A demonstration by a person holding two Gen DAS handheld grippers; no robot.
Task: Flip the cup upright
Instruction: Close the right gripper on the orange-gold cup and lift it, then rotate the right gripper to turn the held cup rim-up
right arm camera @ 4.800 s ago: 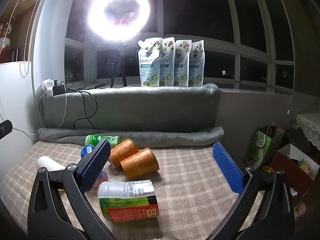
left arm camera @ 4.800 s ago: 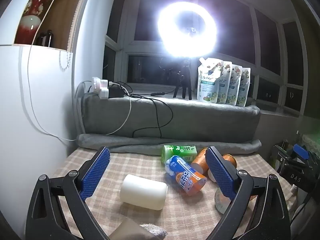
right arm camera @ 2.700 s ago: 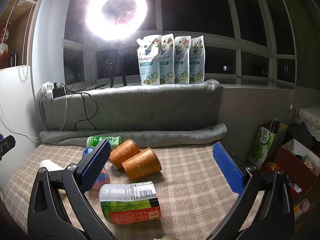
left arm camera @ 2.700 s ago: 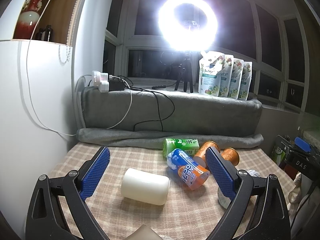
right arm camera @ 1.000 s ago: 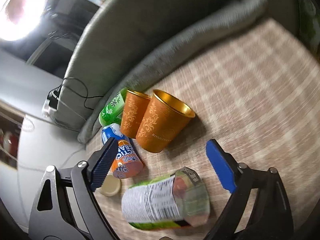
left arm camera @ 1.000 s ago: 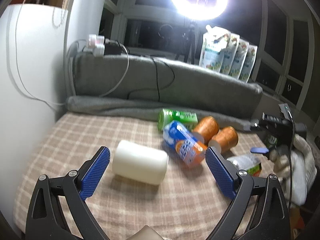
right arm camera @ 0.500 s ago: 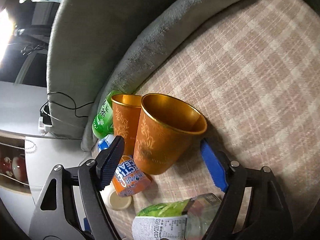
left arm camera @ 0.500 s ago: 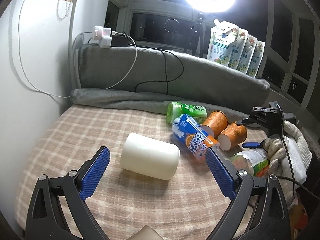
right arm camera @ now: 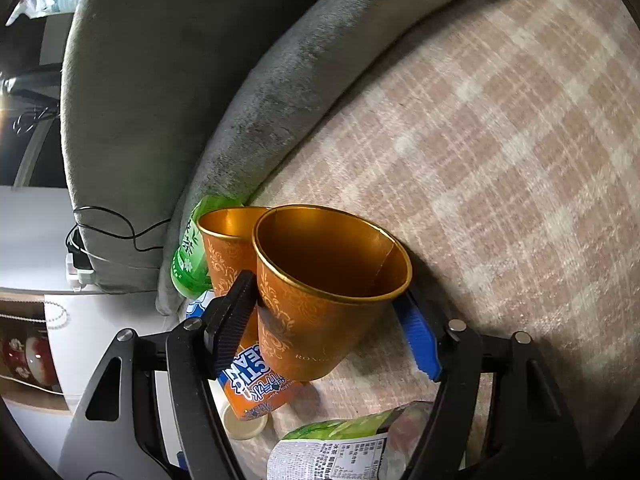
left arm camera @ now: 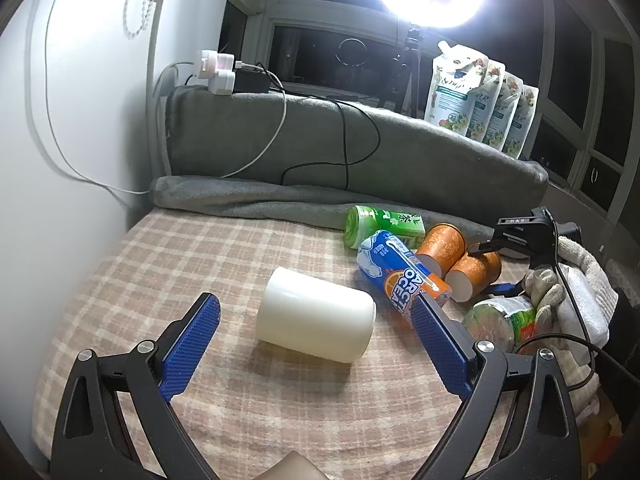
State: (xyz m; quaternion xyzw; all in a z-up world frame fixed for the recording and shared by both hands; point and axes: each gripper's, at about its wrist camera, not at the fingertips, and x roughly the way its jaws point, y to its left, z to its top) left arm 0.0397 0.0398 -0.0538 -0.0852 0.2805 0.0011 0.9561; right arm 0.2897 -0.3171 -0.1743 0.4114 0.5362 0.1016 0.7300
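Two orange cups with gold rims lie on their sides on the checked cloth. In the right wrist view the nearer orange cup (right arm camera: 320, 296) sits between the fingers of my right gripper (right arm camera: 326, 324), with the left pad against its wall; the second cup (right arm camera: 226, 248) lies just behind it. In the left wrist view the same cups (left arm camera: 472, 272) lie at right, with my right gripper (left arm camera: 496, 268) over them. My left gripper (left arm camera: 316, 348) is open and empty, just short of a white cup (left arm camera: 316, 326) lying on its side.
A blue-orange can (left arm camera: 400, 272), a green can (left arm camera: 376, 224) and a green-labelled bottle (left arm camera: 496, 320) lie around the cups. A grey rolled blanket (left arm camera: 280, 200) edges the far side. A gloved hand (left arm camera: 560, 280) holds the right gripper. Cables hang at the back left.
My right gripper has tilted down and moved in around the nearer orange cup, its fingers narrowing on it. My left gripper has stayed open, drifting slightly nearer the white cup.
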